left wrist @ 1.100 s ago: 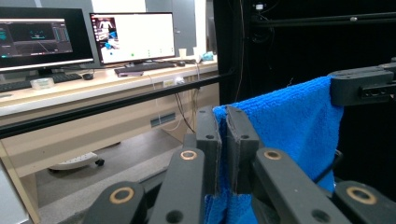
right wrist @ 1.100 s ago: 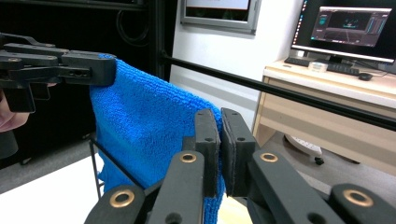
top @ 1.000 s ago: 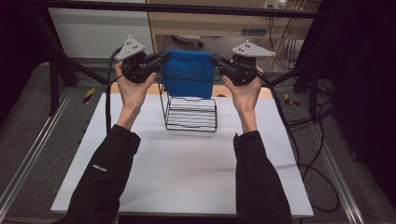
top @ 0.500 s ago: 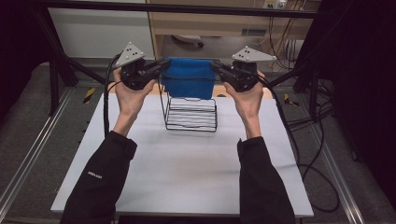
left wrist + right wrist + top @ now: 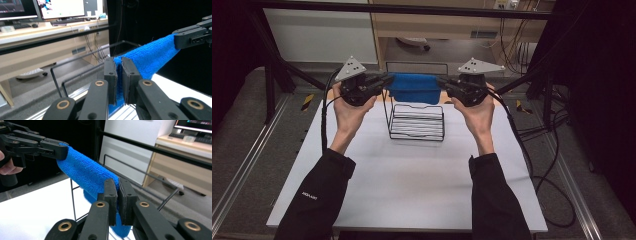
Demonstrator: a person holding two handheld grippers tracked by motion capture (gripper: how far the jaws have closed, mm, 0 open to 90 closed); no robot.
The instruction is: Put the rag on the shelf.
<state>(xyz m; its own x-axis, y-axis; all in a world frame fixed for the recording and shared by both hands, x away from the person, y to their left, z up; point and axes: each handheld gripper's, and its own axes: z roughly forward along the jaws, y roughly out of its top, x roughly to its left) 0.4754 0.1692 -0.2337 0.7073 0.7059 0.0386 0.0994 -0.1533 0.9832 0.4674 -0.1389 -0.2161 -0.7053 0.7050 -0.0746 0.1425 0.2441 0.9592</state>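
Blue terry-cloth towel [image 5: 414, 88] is hanging stretched between the two grippers, above the back edge of a black wire rack [image 5: 417, 122] that is standing on the white table top [image 5: 412, 185]. Left gripper [image 5: 388, 80] is pinching the towel's left end, right gripper [image 5: 441, 82] is pinching the right end; both are pointing inward toward each other, level, with the towel's top edge running straight across between the tips. The rest of the cloth is sagging down in a short fold behind the rack's rear wire frame; can't tell if it is touching the wires.

Left gripper view: left gripper [image 5: 119, 71] jaws are sitting nearly closed, only the folded blue cloth [image 5: 150, 58] between the pads, cloth running away up-right to the other gripper's black jaws [image 5: 192, 37]. Right gripper view: right gripper [image 5: 118, 192] jaws are likewise clamped tight on the cloth [image 5: 87, 173], which is running up-left to the left gripper [image 5: 53, 149], fingers of the left hand [image 5: 6, 168] wrapping its handle.

Hands [image 5: 348, 111] are gripping the handles from below, black sleeves coming in from the bottom. Small white lettering is showing on the left sleeve [image 5: 310, 195], too small to read. Monitors [image 5: 61, 7] on the desk behind are showing content, not legible.
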